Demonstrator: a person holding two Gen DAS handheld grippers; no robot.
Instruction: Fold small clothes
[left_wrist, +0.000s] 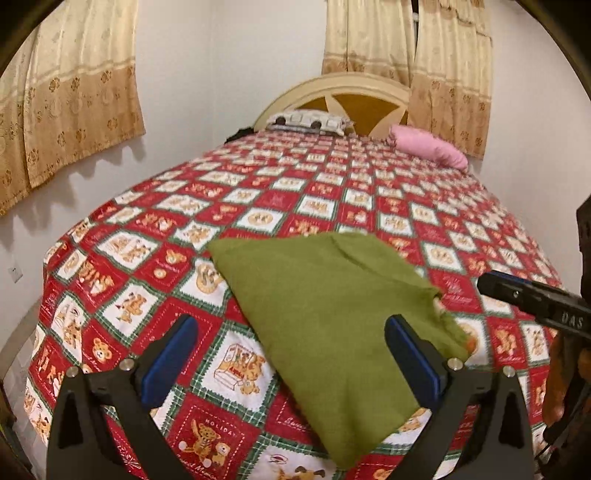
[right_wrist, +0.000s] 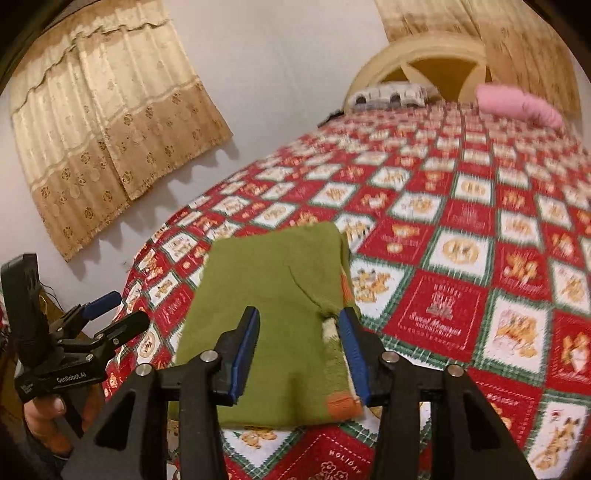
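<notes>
Left claw (left_wrist: 291, 354) jaws wide apart, nothing between the pads, hovering over the near end of the bed (left_wrist: 155, 206). Right claw (right_wrist: 299, 347) jaws partly apart, also clamped on nothing; it hangs above the green garment (right_wrist: 273, 314) with clear air under the blue pads (right_wrist: 243, 350).

Green garment lies folded flat on the bedspread (right_wrist: 461, 295), near the bed's foot edge and closer to its left side. Orange trim (right_wrist: 343, 404) shows at its near right corner, and a striped bit of fabric peeks out along the right edge. From the left wrist view the same garment (left_wrist: 325, 295) reads as a long folded slab running diagonally toward the foot edge.

Left claw's body shows in the right wrist view at lower left, off the bed's left side, with a person's hand (right_wrist: 44, 413) gripping its handle.

Patterned pillow (left_wrist: 308, 121) and pink pillow (left_wrist: 428, 146) sit at the headboard (left_wrist: 332, 86) end, well apart from the garment. Curtains (left_wrist: 70, 92) hang on the wall.
</notes>
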